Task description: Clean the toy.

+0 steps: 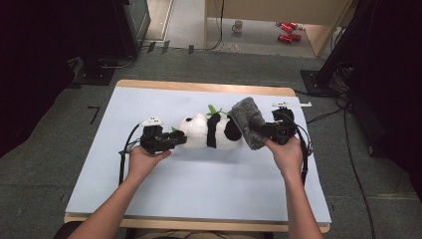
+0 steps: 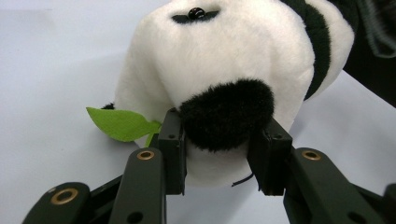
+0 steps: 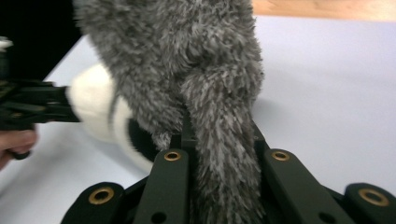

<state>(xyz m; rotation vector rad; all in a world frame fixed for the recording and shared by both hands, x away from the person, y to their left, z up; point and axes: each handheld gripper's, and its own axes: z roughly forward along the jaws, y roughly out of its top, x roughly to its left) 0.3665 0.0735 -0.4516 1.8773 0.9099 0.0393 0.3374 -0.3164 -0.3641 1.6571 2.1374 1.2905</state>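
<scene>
Tongs, left, gripped plush panda's black ear; right tongs clamped grey furry cloth beside panda.

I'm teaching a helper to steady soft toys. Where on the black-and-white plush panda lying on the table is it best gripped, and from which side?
Grip the black-and-white plush panda by its black ear at the head end, coming in level from the left. The ear is a small, soft nub that sticks out and fits between the jaws; the left gripper holds it there, its jaws either side of it.

Grey carpet floor surrounds the blue-topped wooden table.
</scene>
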